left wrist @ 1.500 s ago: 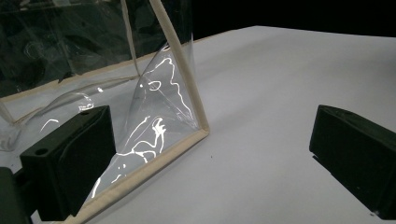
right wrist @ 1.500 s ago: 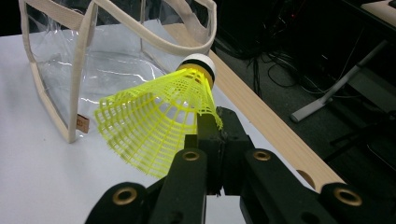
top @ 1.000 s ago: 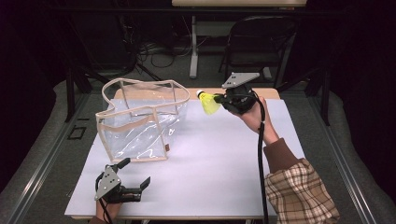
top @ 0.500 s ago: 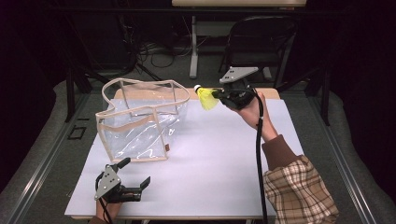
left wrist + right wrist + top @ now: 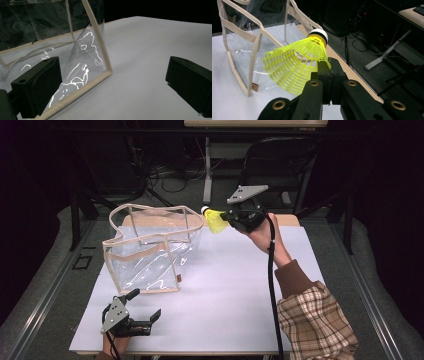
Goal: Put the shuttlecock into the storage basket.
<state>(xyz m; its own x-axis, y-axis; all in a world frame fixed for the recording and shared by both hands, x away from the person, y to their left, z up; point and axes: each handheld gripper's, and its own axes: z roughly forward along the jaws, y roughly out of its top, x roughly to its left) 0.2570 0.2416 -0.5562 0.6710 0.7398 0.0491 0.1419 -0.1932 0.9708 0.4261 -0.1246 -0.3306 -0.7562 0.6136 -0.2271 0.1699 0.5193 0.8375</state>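
Note:
A yellow mesh shuttlecock (image 5: pixel 214 218) (image 5: pixel 295 63) with a white cork tip is pinched by its skirt in my right gripper (image 5: pixel 231 216) (image 5: pixel 327 68), which is shut on it. It hangs above the table's far edge, just right of the clear plastic tote bag (image 5: pixel 152 251) (image 5: pixel 244 42) with beige trim, whose mouth stands open. My left gripper (image 5: pixel 145 310) rests at the table's front left, open, with nothing between its jaws; the bag's near bottom corner (image 5: pixel 106 72) lies just ahead of them.
The white table top (image 5: pixel 235 285) stretches between the bag and the person's plaid sleeve (image 5: pixel 312 320). A black cable (image 5: pixel 271 285) trails from the right gripper along the forearm. Dark floor, cables and chair legs lie beyond the far edge.
My right gripper has carried the shuttlecock up and a little left, closer to the bag's top right corner. The left gripper has stayed put.

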